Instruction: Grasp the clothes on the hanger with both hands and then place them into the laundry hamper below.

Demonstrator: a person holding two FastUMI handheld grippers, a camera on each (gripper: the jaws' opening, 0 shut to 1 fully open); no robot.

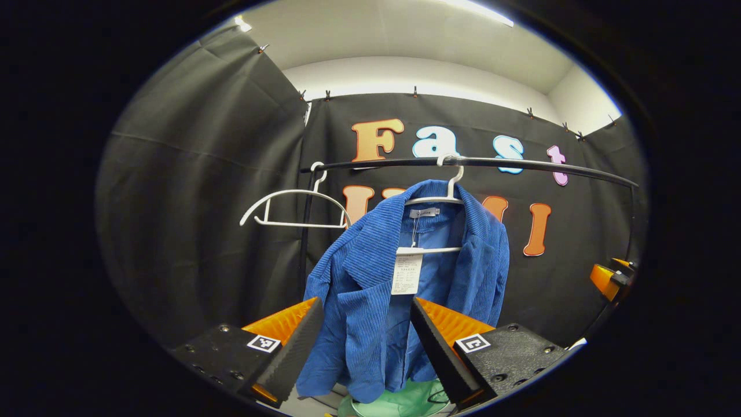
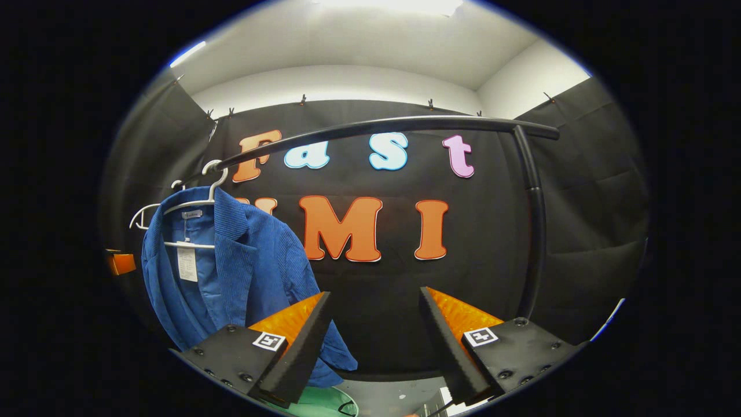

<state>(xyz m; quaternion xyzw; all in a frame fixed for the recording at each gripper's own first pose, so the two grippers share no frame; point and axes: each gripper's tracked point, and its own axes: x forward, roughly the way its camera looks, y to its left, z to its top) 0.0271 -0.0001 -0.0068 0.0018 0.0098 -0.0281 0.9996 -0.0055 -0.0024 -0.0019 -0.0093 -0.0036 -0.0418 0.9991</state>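
A blue corduroy jacket (image 1: 370,278) hangs on a white hanger (image 1: 448,194) from a black rail (image 1: 521,165), with a paper tag at its collar. My left gripper (image 1: 366,341) faces the jacket's front, open, fingers apart on either side of its lower half, not touching. In the right gripper view the jacket (image 2: 237,272) hangs at the left on its hanger (image 2: 202,194). My right gripper (image 2: 375,341) is open and aimed at the booth wall to the right of the jacket. Part of a green hamper (image 1: 405,402) shows beneath the jacket, and its rim (image 2: 315,402) appears low in the right gripper view.
An empty white hanger (image 1: 292,208) hangs at the rail's left end. The rail (image 2: 376,124) bends down into a black post (image 2: 535,220) on the right. The other gripper (image 1: 611,278) shows at the far right edge of the left gripper view.
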